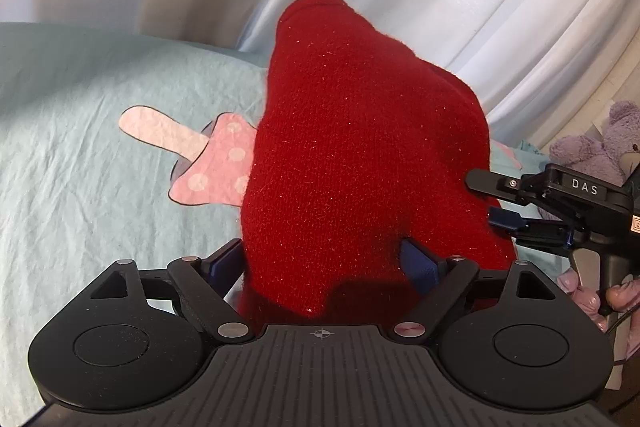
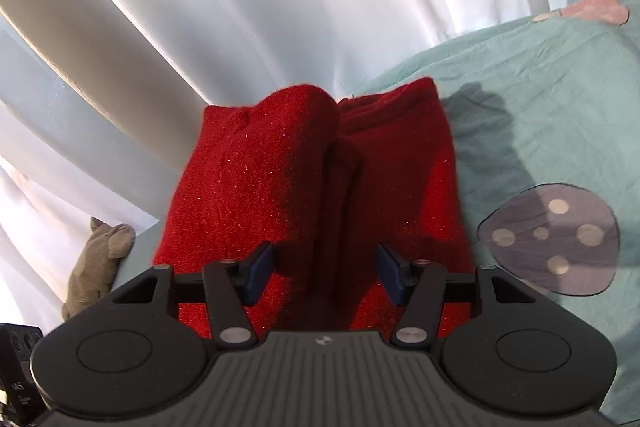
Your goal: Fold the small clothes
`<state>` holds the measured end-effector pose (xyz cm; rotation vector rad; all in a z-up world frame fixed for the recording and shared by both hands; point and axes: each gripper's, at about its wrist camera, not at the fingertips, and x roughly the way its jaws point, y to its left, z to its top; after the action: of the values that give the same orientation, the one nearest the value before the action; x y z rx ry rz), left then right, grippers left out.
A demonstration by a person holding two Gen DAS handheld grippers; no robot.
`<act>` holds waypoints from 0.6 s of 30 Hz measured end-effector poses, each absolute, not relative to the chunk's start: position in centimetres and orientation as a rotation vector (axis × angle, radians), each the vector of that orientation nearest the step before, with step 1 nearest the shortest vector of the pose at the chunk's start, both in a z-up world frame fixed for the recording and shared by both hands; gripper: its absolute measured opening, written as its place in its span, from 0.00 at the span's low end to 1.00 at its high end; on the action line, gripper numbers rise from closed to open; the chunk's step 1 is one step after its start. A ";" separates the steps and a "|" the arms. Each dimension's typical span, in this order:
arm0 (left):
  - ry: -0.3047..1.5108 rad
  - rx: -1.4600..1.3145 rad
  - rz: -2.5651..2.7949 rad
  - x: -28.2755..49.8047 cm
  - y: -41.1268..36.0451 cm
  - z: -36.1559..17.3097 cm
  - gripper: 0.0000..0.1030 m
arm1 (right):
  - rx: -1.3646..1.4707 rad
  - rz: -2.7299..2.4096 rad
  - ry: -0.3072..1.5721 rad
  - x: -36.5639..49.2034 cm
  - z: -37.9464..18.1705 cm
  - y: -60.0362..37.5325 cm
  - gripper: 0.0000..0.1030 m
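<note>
1. A red knitted garment [image 1: 360,155] is seen bunched in the centre of the left wrist view, above a teal bedsheet [image 1: 80,147] printed with pink mushrooms [image 1: 216,163].
2. No neat fold is visible; the cloth is judged to be doubled only loosely, so flattening and the final folds are left.
3. In the right wrist view two red lobes [image 2: 320,187] are shown side by side, parted by a dark crease; the long axis is judged to run from lower centre to the middle of the frame.
4. The left gripper [image 1: 328,259] is spread wide with cloth between its fingers; whether it is pinched cannot be told.
5. The right gripper [image 2: 324,271] is held half open over the crease, pads apart.
</note>
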<state>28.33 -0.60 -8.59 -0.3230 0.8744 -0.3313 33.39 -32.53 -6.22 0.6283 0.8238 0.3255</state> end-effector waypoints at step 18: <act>0.852 -0.251 -0.262 27.1 -1.3 -5.0 0.94 | 0.147 0.306 0.544 33.5 -0.1 -26.9 0.17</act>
<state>27.14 -1.28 -5.01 -0.2506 0.8516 -0.2623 33.53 -26.86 -0.14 0.1475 0.5437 0.3061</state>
